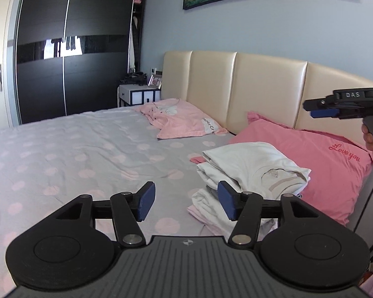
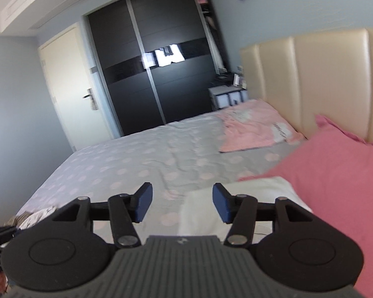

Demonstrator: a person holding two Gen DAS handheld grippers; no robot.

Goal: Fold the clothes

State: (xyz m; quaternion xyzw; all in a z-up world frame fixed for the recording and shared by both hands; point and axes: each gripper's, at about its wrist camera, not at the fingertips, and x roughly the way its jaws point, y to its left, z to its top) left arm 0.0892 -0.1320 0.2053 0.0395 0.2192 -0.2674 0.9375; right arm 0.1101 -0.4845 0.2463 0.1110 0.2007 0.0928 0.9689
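A stack of folded pale clothes (image 1: pixel 251 168) lies on the grey dotted bed (image 1: pixel 74 154), leaning against a pink pillow (image 1: pixel 323 164). My left gripper (image 1: pixel 186 202) hovers in front of the stack's near left corner, open, with nothing between its blue pads. In the left wrist view my right gripper (image 1: pixel 310 109) shows side-on, held in a hand high at the right edge above the pillow. In the right wrist view my right gripper (image 2: pixel 181 202) is open and empty above the white top garment (image 2: pixel 236 198). Crumpled clothes (image 2: pixel 32 218) lie at the bed's near left edge.
A light pink patterned pillow (image 1: pixel 181 119) lies at the cream padded headboard (image 1: pixel 261 87). A white nightstand (image 1: pixel 139 95) and a dark sliding wardrobe (image 1: pixel 72 49) stand beyond the bed. A white door (image 2: pixel 69 87) is to the left.
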